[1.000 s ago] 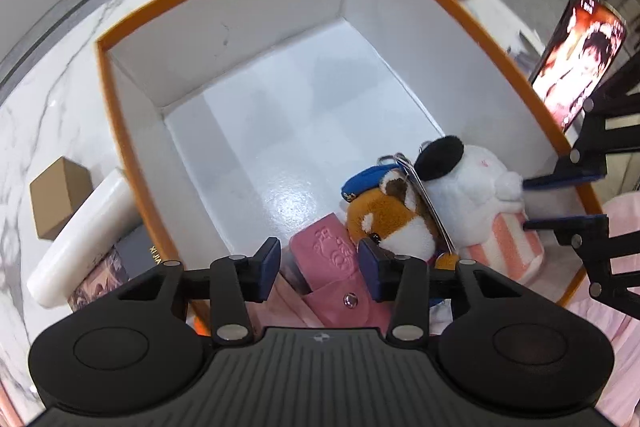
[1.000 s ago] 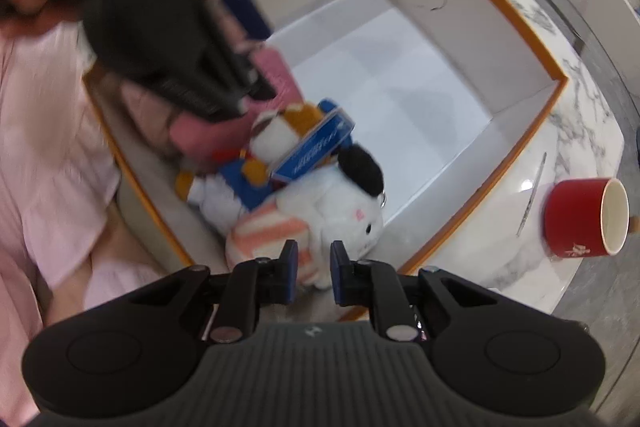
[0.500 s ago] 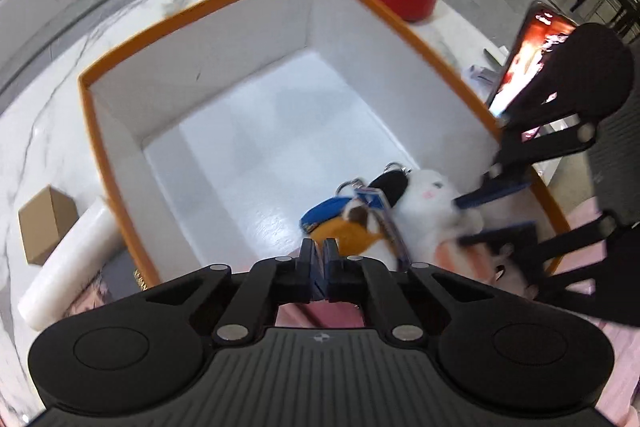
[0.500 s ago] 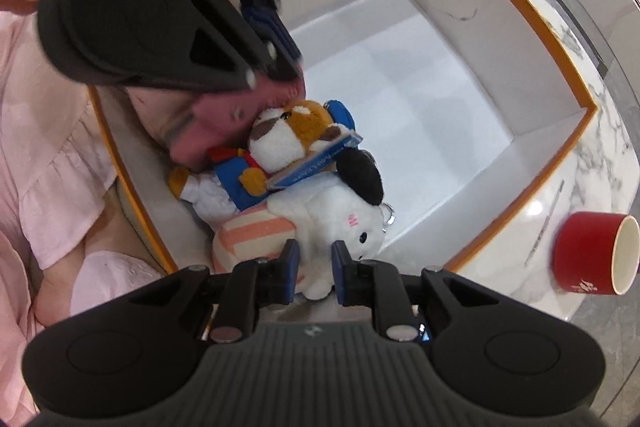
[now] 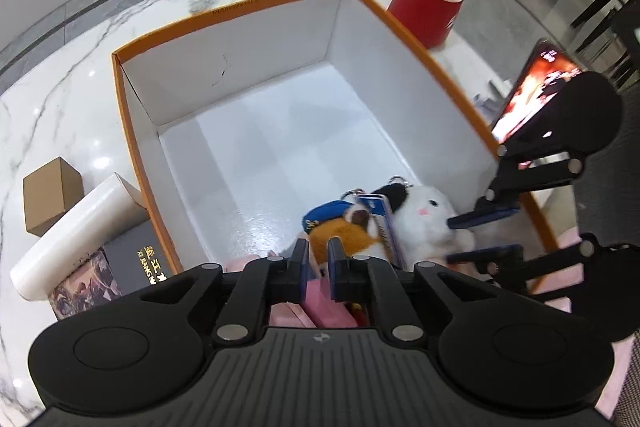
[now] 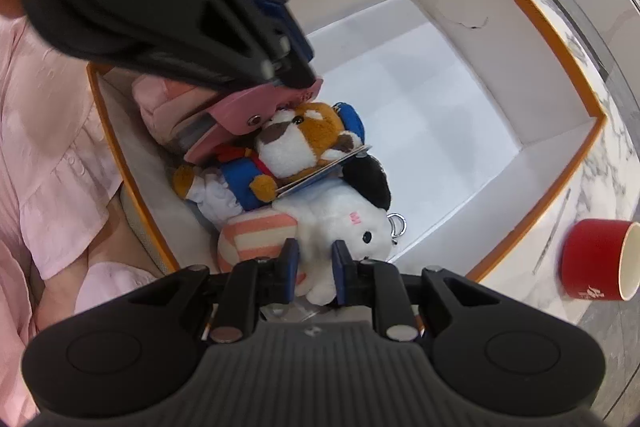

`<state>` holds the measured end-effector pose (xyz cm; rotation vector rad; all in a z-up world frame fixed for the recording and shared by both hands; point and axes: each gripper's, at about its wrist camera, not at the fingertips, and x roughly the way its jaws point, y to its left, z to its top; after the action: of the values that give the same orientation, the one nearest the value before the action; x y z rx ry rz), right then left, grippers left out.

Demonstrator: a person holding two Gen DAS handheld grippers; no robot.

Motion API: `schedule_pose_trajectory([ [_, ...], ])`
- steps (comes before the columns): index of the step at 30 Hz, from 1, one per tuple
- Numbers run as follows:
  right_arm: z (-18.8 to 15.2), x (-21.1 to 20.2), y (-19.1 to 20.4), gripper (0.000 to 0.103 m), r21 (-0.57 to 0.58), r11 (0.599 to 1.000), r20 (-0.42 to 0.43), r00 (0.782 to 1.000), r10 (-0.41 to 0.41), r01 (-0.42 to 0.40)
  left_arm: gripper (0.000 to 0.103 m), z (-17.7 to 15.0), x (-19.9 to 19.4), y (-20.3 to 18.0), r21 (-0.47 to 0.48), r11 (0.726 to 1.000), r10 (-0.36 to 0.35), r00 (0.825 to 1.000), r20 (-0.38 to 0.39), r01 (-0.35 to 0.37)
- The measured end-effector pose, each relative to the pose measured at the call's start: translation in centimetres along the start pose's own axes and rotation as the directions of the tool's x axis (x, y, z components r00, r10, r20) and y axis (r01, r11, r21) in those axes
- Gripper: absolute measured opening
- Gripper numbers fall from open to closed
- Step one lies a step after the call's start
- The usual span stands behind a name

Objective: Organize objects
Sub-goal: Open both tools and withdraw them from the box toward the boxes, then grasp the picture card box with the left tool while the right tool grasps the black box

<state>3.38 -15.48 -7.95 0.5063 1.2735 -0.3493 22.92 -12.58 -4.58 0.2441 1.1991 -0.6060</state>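
- In the near corner of the orange-rimmed box (image 5: 132,131), a brown plush dog (image 6: 296,143) and a white plush rabbit (image 6: 348,223) already lie.
- The left gripper (image 5: 318,263) has its fingers clamped on a pink pouch (image 6: 256,107), just above the dog.
- The right gripper (image 6: 316,267) pinches the rabbit's underside.
- On the worktop (image 5: 60,95), a cardboard cube (image 5: 52,195), a white roll (image 5: 76,231) and a dark box (image 5: 132,259) seemingly remain unsorted; a red mug (image 5: 426,7) stands beyond.
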Motion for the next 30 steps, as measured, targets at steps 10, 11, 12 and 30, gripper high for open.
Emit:
schedule_pose_trajectory([
  [10,0.3,-3.3,1.5,0.024,0.139,0.990,0.074,0.997,-0.037,0.027,0.013,-2.1,-6.1,-0.5,0.013,0.999,-0.043,0.993,0.114,0.042],
  [11,0.4,-3.8,1.6,0.024,0.149,0.988,0.085,0.996,-0.041,0.028,0.013,-2.4,-6.9,-0.4,0.010,0.999,-0.051,0.990,0.130,0.050],
  [12,0.5,-4.5,1.6,0.025,0.161,0.987,0.098,0.994,-0.043,0.027,0.014,-2.7,-7.6,-0.3,0.007,0.998,-0.056,0.988,0.146,0.056],
  [30,7.8,-10.1,7.0,0.039,0.118,0.993,0.414,0.910,-0.028,-0.023,0.025,-9.9,-15.2,8.4,-0.048,0.996,0.089,0.953,0.290,-0.078],
])
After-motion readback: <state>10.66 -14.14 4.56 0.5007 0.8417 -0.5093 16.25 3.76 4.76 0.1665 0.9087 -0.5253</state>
